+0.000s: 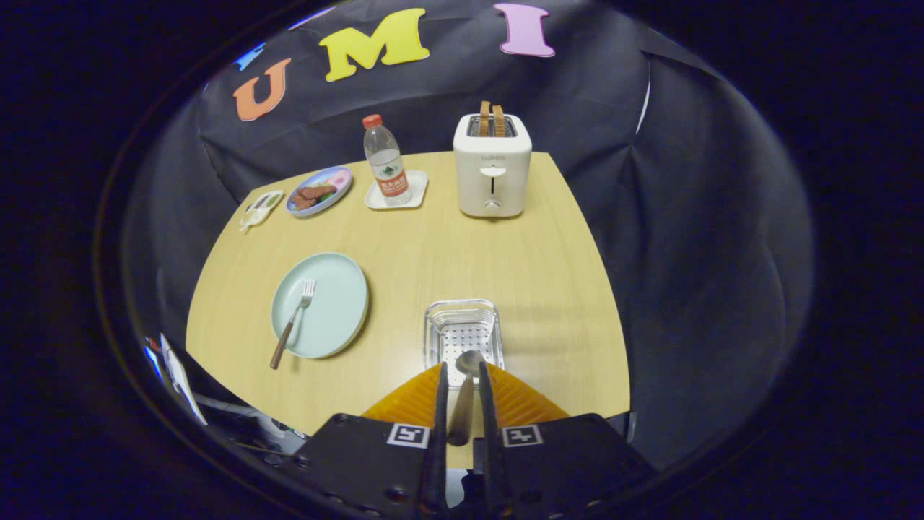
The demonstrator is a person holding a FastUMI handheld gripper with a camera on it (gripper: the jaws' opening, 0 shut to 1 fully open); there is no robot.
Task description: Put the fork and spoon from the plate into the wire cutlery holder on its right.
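A spoon with a wooden handle is held between my fingers, its bowl pointing forward over the near edge of the wire cutlery holder. My gripper is shut on the spoon's handle and hovers above the holder. To the left of the holder lies a pale green plate. A fork with a wooden handle rests on that plate, tines pointing away from me and handle sticking out over the plate's near rim.
At the far side of the wooden table stand a white toaster with bread slices, a water bottle on a white coaster, a blue plate with food and a small white dish.
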